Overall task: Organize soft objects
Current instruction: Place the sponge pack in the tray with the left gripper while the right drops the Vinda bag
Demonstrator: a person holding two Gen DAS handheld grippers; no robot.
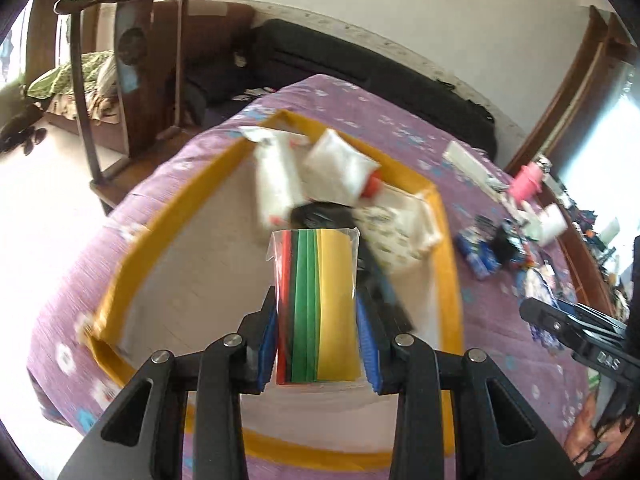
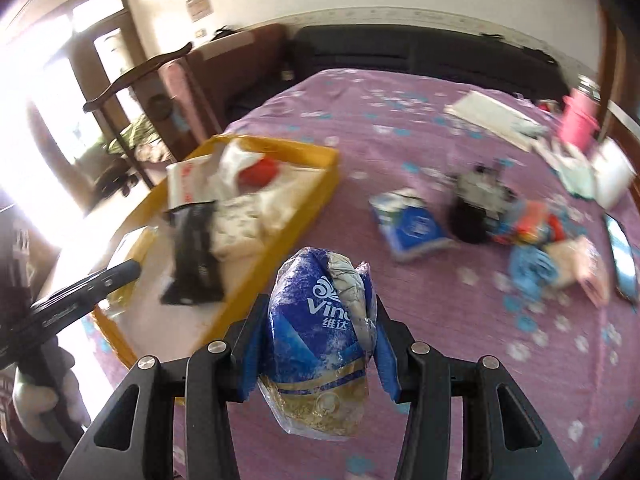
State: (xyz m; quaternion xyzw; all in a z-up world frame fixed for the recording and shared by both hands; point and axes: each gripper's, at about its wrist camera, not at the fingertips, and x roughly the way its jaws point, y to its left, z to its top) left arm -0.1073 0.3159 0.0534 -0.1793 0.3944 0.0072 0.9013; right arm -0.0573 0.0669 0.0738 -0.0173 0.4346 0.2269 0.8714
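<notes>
My left gripper (image 1: 318, 312) is shut on a clear packet of red, green and yellow sheets (image 1: 320, 304), held above the yellow tray (image 1: 180, 216). The tray holds white pouches (image 1: 308, 172), a black packet (image 2: 196, 256) and a patterned cloth (image 1: 396, 228). My right gripper (image 2: 318, 328) is shut on a blue Vinda tissue pack (image 2: 316, 344), held over the purple bedspread (image 2: 460, 320) just right of the tray (image 2: 304, 220). The left gripper also shows at the left of the right wrist view (image 2: 132, 268).
More items lie on the bedspread to the right: a blue tissue pack (image 2: 412, 228), a black object (image 2: 476, 208), colourful cloths (image 2: 536, 240), a phone (image 2: 622, 256), a pink cup (image 2: 578, 120). A wooden chair (image 1: 120, 80) and a black sofa (image 1: 360, 64) stand behind.
</notes>
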